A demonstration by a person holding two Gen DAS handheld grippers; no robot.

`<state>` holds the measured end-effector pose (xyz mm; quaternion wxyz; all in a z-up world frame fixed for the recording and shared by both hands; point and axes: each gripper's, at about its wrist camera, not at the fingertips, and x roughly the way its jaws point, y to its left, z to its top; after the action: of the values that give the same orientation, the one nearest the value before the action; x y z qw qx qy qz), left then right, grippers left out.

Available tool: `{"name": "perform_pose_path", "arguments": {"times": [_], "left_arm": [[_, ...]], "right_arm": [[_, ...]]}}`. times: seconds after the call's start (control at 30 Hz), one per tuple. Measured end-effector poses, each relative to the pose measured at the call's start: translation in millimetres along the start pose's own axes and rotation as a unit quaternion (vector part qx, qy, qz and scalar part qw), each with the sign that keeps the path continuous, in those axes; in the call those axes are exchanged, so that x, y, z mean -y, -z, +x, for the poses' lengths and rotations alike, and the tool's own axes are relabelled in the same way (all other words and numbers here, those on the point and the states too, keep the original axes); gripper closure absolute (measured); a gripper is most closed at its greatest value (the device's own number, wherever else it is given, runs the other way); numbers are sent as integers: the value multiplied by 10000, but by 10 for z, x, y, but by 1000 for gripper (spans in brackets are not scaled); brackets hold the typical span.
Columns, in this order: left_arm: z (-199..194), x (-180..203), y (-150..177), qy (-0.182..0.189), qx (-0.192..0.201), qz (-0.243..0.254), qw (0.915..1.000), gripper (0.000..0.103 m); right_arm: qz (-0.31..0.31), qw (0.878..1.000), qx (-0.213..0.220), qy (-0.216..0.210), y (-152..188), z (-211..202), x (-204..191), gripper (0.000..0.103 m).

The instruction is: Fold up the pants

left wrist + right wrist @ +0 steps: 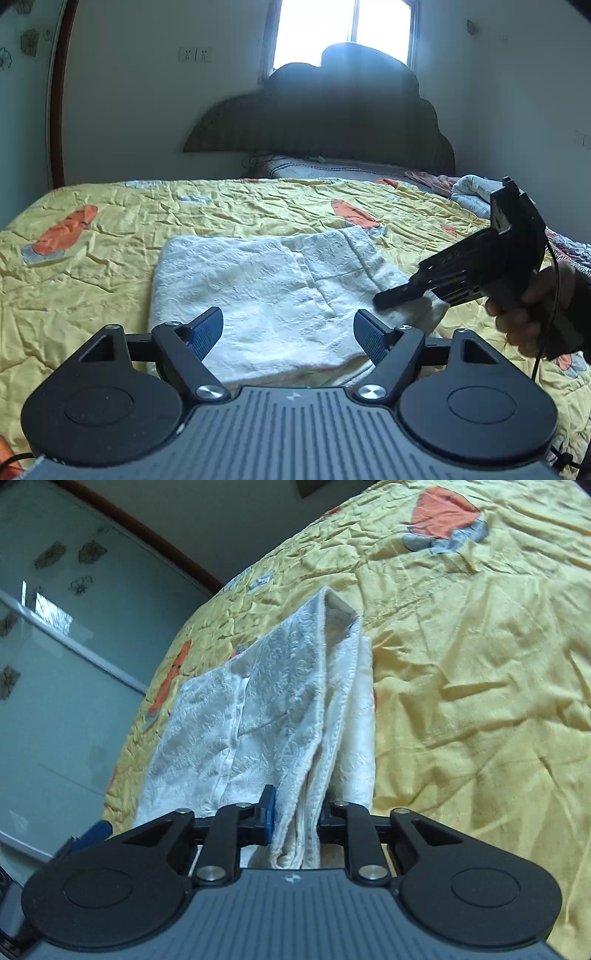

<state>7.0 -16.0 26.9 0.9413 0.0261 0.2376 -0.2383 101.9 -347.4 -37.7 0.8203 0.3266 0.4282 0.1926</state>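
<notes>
The right gripper (295, 812) is pinching a bunched edge of the white textured folded pants (251, 291) on the yellow quilted bedspread (110, 236); the left gripper (288, 332) is hovering wide, holding nothing.

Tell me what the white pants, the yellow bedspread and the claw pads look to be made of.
White embossed pants: soft woven cloth, probably cotton, matte, with a raised floral pattern and stitched hems.
Yellow crinkled bedspread: thin quilted fabric with a slight sheen, creased all over, with orange patches.
Blue ribbed pads on the left claw: likely rubber or plastic, with fine grooves.
</notes>
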Motion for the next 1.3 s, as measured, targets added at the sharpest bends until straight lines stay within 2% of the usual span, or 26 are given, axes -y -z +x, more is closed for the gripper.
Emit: {"name": "perform_pose_path", "arguments": {"times": [0.07,0.13,0.17,0.2,0.3,0.5,0.6,0.67,0.73,0.77,0.8,0.83,0.87,0.93,0.97,1.1,1.13,1.3], "left_arm": [[-83,-69,56,-198,-54,35,9998,22],[-155,-221,122,-436,-180,-78,9989,22],[-174,-318,153,-538,-281,-201,9980,22],[-177,-398,190,-628,-377,-339,9967,22],[-151,-643,240,-788,-608,-930,9907,22],[-19,-850,211,-333,-756,-1978,9768,23],[42,-991,182,29,-698,-2754,9588,22],[166,-1098,187,225,-767,-3224,9432,23],[313,-1172,232,156,-1062,-3562,9282,27],[364,-1191,259,113,-1167,-3665,9230,33],[379,-1199,271,108,-1135,-3709,9217,42],[394,-1187,261,96,-1173,-3679,9224,45],[405,-1166,245,97,-1224,-3616,9242,48],[401,-1105,210,-101,-1258,-3362,9333,61],[406,-1068,188,-201,-1325,-3159,9393,62],[334,-855,44,-384,-1366,-2395,9605,69],[329,-810,25,-401,-1395,-2255,9634,69],[444,-792,146,-493,-1570,-2133,9630,69]], "right_arm": [[61,9997,231,-10,38,-185,22,74],[208,9988,427,-69,109,-354,89,60],[253,9985,481,-87,152,-410,120,42],[278,9983,498,-70,198,-450,145,34],[328,9990,307,-29,298,-426,180,34],[426,9989,190,87,287,-289,168,34],[619,9979,187,-43,261,-236,221,34],[794,9965,172,-210,245,-189,255,34],[839,9959,149,-318,245,-153,256,33],[757,9965,98,-341,249,-134,234,33],[625,9976,25,-305,253,-113,194,38],[469,9987,-38,-170,257,-93,150,45],[298,9995,-92,-11,260,-77,110,62],[63,9999,-123,91,252,-78,53,69],[-83,9998,-134,149,236,-85,11,73],[-872,9952,-182,412,150,-162,-250,78],[-971,9940,-212,447,122,-176,-267,78],[-782,9955,-364,405,190,-47,-45,78]]}}
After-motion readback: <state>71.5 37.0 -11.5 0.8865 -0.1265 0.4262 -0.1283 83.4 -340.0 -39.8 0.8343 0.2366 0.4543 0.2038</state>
